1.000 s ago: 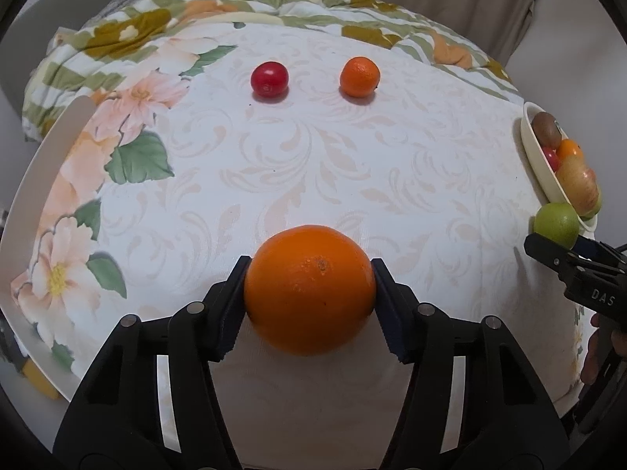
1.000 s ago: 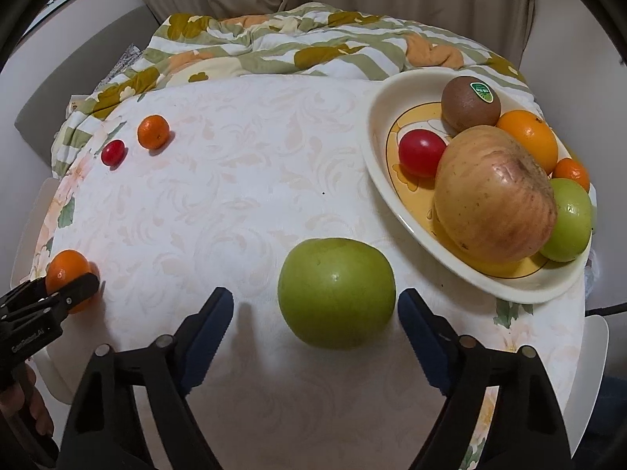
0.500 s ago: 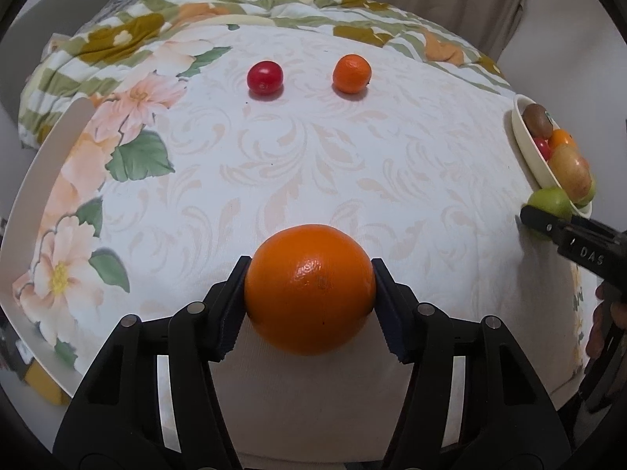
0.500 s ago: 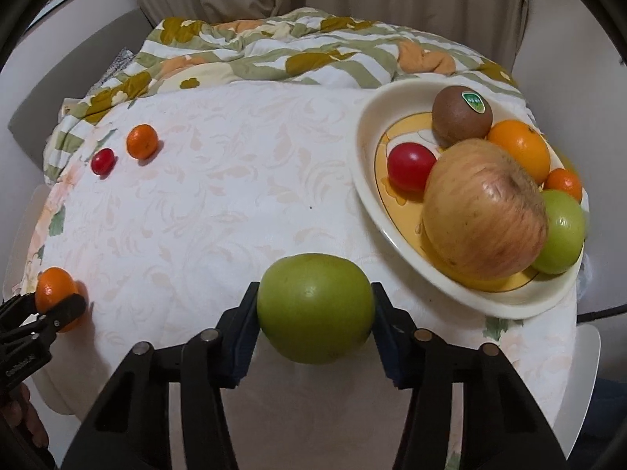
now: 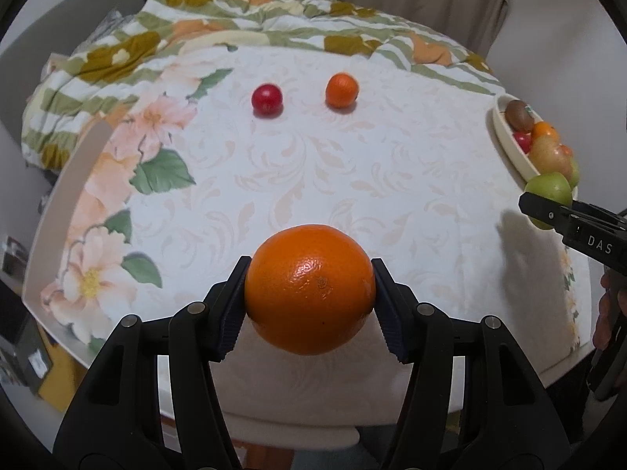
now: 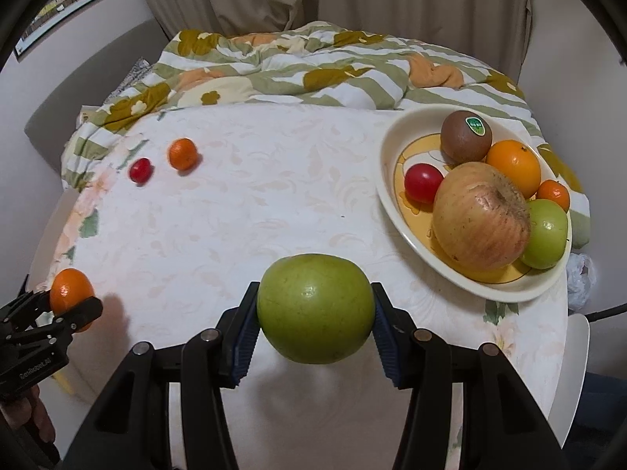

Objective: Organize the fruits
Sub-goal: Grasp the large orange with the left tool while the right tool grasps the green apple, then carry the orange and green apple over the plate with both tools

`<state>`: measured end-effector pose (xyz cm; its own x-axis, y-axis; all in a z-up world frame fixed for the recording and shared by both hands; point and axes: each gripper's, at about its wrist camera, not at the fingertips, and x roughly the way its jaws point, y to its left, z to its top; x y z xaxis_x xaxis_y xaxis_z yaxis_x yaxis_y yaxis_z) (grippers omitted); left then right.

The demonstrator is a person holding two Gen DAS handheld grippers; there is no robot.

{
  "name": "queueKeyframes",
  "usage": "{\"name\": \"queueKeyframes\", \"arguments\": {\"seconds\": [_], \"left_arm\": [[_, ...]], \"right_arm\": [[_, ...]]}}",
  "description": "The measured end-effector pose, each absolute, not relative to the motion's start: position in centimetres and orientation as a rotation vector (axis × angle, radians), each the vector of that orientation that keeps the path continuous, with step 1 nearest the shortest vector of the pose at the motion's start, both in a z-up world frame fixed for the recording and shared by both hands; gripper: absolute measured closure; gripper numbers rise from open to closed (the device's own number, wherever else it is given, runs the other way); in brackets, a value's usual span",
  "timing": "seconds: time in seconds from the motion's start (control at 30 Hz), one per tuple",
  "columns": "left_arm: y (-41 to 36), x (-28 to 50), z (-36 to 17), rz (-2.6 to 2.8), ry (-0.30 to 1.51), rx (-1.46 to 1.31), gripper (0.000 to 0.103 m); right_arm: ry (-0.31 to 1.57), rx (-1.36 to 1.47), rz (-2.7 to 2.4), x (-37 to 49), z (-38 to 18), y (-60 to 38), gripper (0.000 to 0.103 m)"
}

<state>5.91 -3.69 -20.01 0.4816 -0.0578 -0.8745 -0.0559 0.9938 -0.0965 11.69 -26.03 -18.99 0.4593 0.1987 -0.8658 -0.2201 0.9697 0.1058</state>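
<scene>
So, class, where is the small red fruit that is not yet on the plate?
In the left wrist view the small red fruit sits on the far side of the tablecloth, just left of the small orange fruit, with a gap between them.

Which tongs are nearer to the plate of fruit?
Right. The right tongs, clamping a green apple, sit just beside the plate; the left tongs, holding an orange, are across the table.

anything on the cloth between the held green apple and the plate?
Nothing. In the right wrist view, bare tablecloth separates the green apple in the right tongs from the plate.
</scene>
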Motion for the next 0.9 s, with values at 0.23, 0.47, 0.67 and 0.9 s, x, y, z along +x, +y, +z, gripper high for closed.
{"name": "queueKeyframes", "arguments": {"seconds": [0.23,0.47,0.67,0.9], "left_arm": [[-4.6,5.5,-15.6,-0.083,1.012,-0.053,0.037],[-6.4,6.6,-11.1,-0.169,0.937,-0.005,0.037],[-8.8,8.6,-8.6,-0.22,0.888,0.014,0.037],[-12.1,11.6,-7.5,-0.239,0.877,-0.022,0.037]], "right_arm": [[1.015,-0.013,0.267,10.0,-14.4,-25.8,0.054],[0.951,0.024,0.242,8.7,-10.4,-26.9,0.054],[0.904,0.052,0.196,9.1,-8.3,-29.8,0.054],[0.883,0.044,0.192,11.5,-7.4,-33.8,0.054]]}}
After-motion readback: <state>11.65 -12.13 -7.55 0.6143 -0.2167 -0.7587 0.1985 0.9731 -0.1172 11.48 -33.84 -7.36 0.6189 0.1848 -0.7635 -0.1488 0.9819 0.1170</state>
